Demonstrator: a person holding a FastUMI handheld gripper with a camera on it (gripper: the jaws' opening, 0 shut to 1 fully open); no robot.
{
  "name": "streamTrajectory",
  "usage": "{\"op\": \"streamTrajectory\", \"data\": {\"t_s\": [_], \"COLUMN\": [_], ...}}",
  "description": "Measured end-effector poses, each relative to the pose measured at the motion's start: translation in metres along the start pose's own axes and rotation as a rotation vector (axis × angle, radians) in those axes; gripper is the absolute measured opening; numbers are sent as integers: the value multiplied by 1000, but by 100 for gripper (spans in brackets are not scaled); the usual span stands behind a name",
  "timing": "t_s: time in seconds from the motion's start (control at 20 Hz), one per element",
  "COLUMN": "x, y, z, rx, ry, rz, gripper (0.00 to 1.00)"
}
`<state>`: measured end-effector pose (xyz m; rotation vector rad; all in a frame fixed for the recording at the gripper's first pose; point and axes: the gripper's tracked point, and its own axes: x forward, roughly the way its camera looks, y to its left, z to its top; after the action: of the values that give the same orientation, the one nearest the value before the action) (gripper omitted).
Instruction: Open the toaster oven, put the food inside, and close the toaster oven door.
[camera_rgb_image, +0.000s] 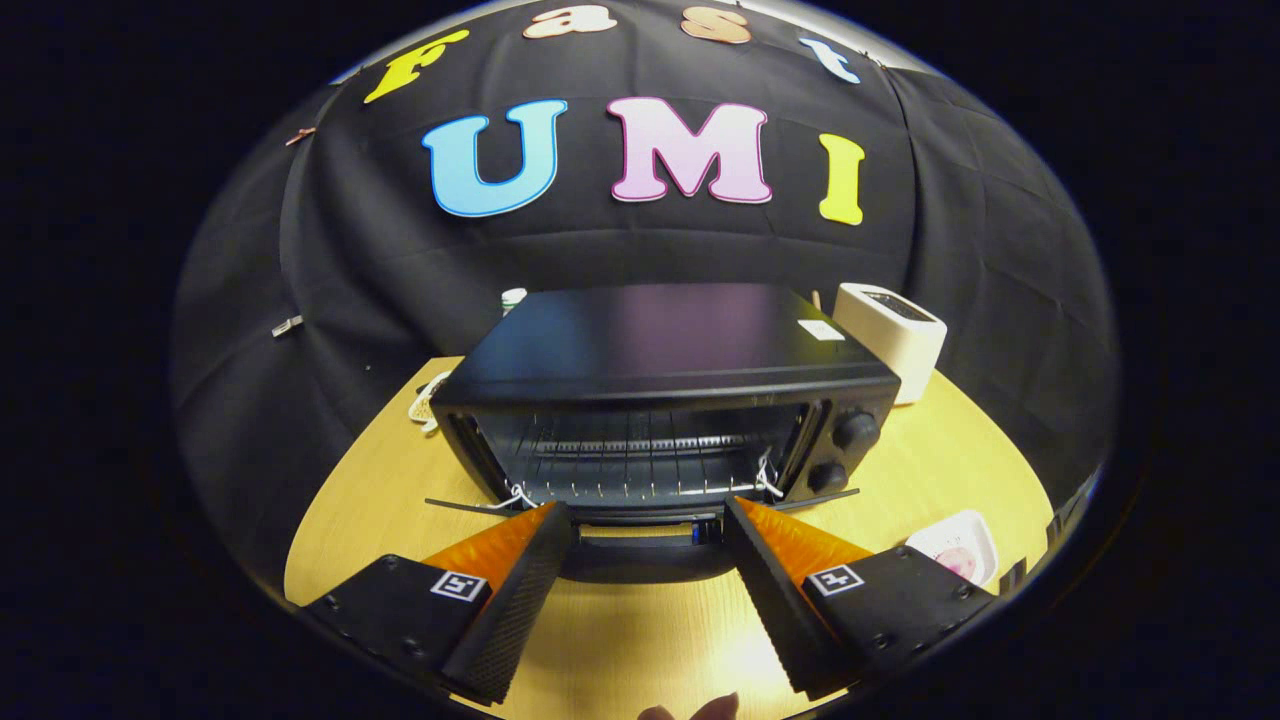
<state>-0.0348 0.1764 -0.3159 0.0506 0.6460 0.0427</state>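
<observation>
One oven: toaster oven (668, 400) on the table (950, 480), door (640, 548) dropped flat, rack bare, ready for loading.
Gripper (648, 520): jaws wide, straddling the door's edge, gripping nothing.
Food: your pink item in a white tray (962, 545), beside the right finger, waiting.

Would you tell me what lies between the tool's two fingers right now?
In the gripper view, the open tool straddles the toaster oven's lowered door and handle, untouched.
</observation>
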Motion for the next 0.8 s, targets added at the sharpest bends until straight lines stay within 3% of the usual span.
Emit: {"op": "streamTrajectory", "data": {"t_s": [0.45,0.8], "x": [-12,-16], "y": [-3,-25], "z": [-43,-117], "rx": [-29,-45], "ry": [79,314], "rz": [-10,-25], "gripper": [100,100]}}
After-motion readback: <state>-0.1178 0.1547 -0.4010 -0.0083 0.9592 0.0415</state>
